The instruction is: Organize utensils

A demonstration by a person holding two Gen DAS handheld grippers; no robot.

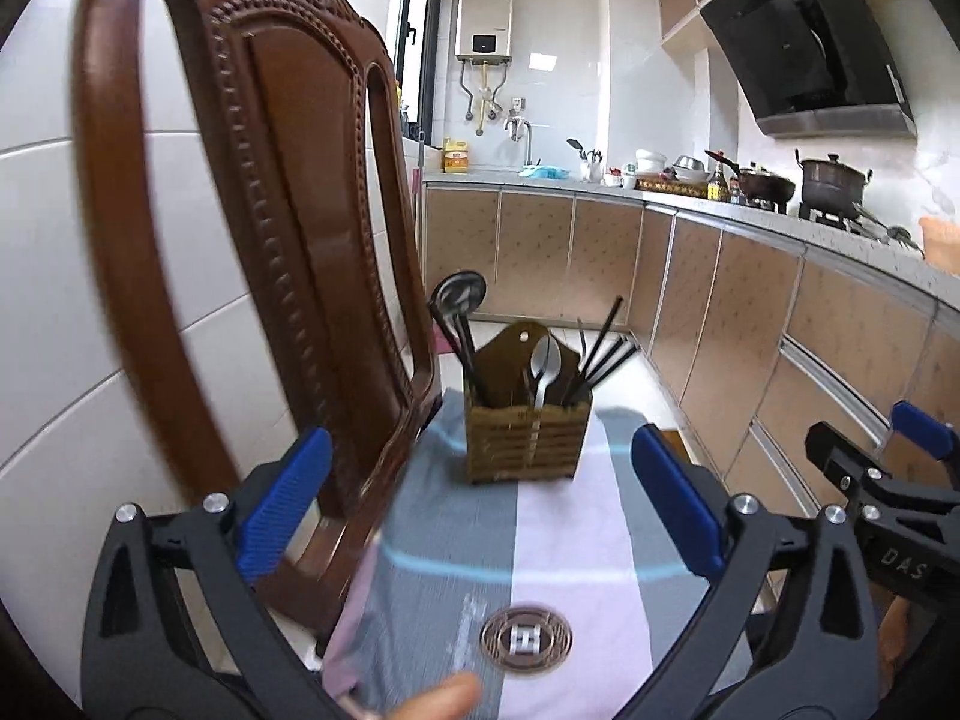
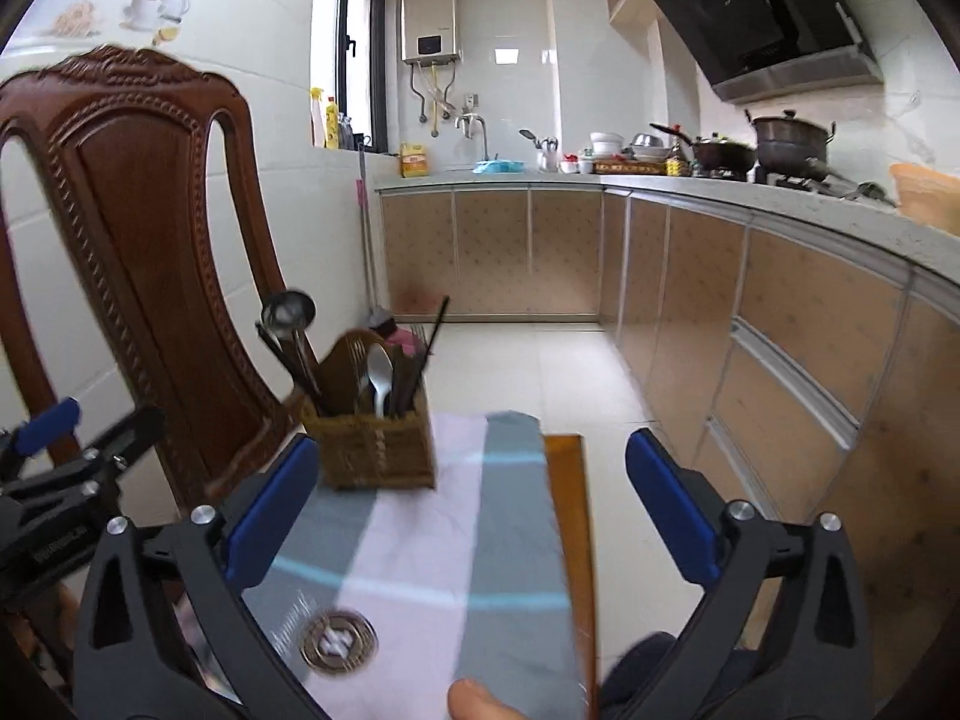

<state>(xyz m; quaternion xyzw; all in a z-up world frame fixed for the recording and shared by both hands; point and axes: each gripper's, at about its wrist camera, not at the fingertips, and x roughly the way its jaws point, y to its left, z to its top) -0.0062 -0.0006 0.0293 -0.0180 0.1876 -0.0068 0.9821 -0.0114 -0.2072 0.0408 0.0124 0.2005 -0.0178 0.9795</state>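
Here, the scene line by line.

Left gripper (image 1: 480,504): its blue-padded fingers (image 1: 285,501) stand spread wide, with nothing between them; only the cloth shows in the gap.

Right gripper (image 2: 471,504): its fingers (image 2: 273,510) are likewise spread wide and pinch nothing.

Utensil holder (image 1: 528,441): a woven brown caddy standing upright at the far end of the striped cloth (image 1: 540,552), ahead of both grippers and apart from them.

Contents of the holder: a ladle (image 1: 459,300) leaning out to the left, a pale spoon (image 1: 545,363) near the middle, dark chopsticks (image 1: 606,348) fanning to the right, all bowl or tip upward.

Bench: covered by the cloth in grey, pink and pale blue bands; a bare wooden edge (image 2: 573,516) shows along its right side in the right wrist view.

Round metal disc (image 1: 526,639): lying flat on the cloth, near the cameras, between the left gripper's fingers in the left wrist view.

Chair (image 1: 288,228): carved dark wood back, upright just left of the holder.

Person: a fingertip (image 1: 438,699) shows at the bottom edge of each view.

Background: a kitchen counter (image 1: 690,201) with pots, bowls and bottles, well apart from the bench.
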